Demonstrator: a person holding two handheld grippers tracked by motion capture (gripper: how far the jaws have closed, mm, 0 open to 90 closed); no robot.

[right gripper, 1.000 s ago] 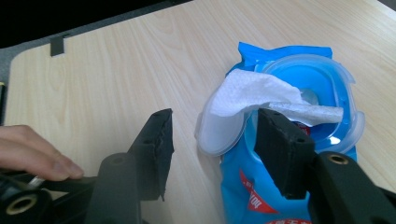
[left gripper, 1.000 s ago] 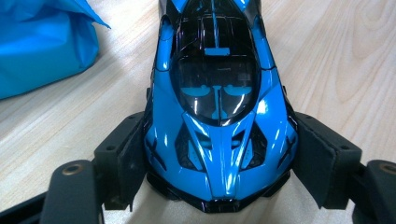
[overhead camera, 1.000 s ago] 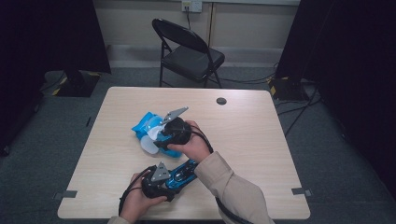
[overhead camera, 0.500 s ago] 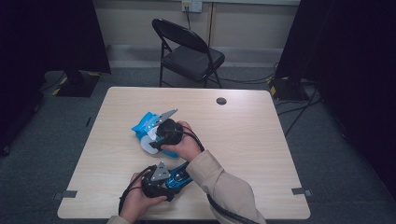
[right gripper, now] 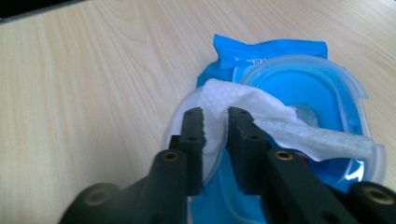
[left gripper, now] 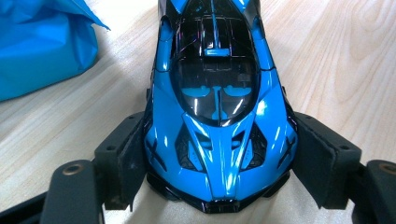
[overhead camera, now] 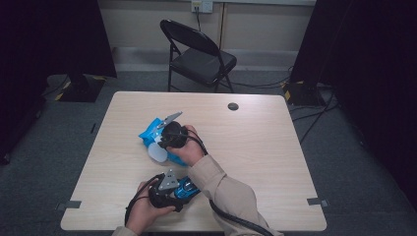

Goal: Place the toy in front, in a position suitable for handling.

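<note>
A glossy blue and black toy car [left gripper: 217,107] rests on the wooden table near its front edge, nose toward my left gripper [left gripper: 217,177], whose pads press on its two front flanks. In the high view that gripper [overhead camera: 181,191] and the car [overhead camera: 190,187] lie under the right forearm. A blue wipes pack [right gripper: 266,51] lies mid-table with its clear lid [right gripper: 348,93] flipped open and a white wipe [right gripper: 261,112] sticking out. My right gripper [right gripper: 215,126] points down at it. Its jaws have just been closing, and a narrow gap with the wipe's edge in it remains between them.
A black folding chair [overhead camera: 196,54] stands behind the table [overhead camera: 275,162]. A small black round cap [overhead camera: 233,106] sits near the far edge. Cables trail from both grippers across the front of the table. Dark curtains hang at both sides.
My right gripper has moved left and down onto the wipes pack, and its jaws have narrowed around the wipe. The left gripper and the car have stayed put.
</note>
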